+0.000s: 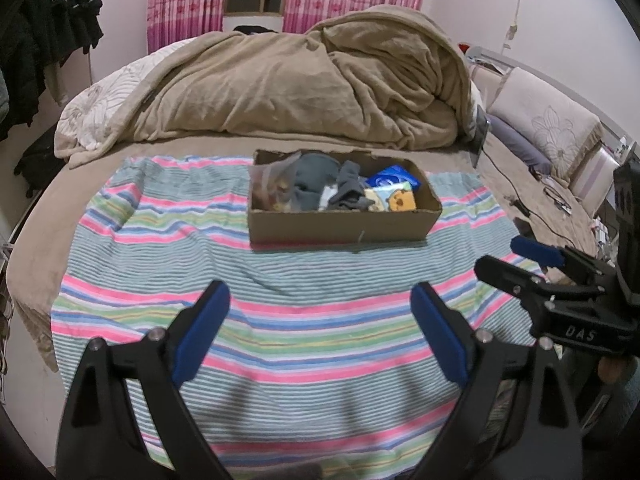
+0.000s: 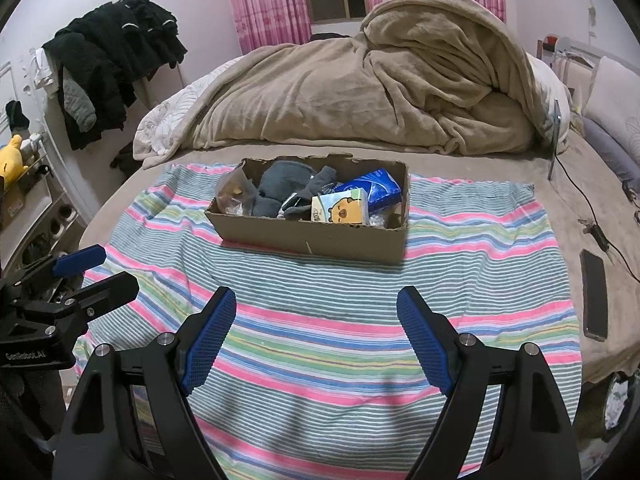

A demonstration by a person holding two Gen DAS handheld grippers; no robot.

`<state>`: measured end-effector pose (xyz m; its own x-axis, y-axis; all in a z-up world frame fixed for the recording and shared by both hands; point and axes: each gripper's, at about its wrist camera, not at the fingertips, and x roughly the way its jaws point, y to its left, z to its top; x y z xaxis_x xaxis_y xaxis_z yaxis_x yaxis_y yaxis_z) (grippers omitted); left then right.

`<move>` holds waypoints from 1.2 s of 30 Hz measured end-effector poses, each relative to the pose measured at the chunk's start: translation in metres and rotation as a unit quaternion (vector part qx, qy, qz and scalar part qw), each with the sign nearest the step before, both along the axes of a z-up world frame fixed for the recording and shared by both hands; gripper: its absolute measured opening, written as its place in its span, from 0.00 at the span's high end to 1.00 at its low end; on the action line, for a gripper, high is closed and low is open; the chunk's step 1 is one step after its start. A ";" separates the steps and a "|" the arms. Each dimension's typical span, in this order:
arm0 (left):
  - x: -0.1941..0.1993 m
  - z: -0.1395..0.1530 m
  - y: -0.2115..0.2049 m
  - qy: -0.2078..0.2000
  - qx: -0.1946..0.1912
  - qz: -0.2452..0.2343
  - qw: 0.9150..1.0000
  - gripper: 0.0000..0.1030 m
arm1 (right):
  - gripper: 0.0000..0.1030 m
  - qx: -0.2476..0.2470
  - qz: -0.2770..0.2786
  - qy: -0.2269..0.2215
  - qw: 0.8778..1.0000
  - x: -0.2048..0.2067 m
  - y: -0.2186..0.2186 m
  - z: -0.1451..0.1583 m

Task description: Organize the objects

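A cardboard box (image 1: 340, 230) (image 2: 312, 240) sits on a striped cloth (image 1: 280, 320) (image 2: 320, 320) on the bed. It holds a clear plastic bag (image 1: 272, 184) (image 2: 234, 194) at the left, grey socks (image 1: 316, 184) (image 2: 280, 188) in the middle, and a blue packet (image 1: 396, 178) (image 2: 376, 188) and a yellow cartoon tissue pack (image 1: 396, 200) (image 2: 342, 208) at the right. My left gripper (image 1: 320, 304) (image 2: 100, 276) is open and empty, above the cloth in front of the box. My right gripper (image 2: 318, 306) (image 1: 508, 258) is open and empty beside it.
A crumpled tan blanket (image 1: 312, 88) (image 2: 380, 92) lies behind the box. A phone (image 2: 594, 294) and a cable (image 2: 592, 224) lie on the bed at the right. Pillows (image 1: 548, 124) stand at the right. Dark clothes (image 2: 112, 72) hang at the left.
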<state>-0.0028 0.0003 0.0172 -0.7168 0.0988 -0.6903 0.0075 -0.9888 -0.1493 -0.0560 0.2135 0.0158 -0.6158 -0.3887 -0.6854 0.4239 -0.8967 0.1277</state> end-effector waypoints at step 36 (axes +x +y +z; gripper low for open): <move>-0.013 -0.007 0.003 -0.011 -0.004 -0.008 1.000 0.10 | 0.17 0.002 -0.005 -0.011 1.000 -0.013 0.002 -0.010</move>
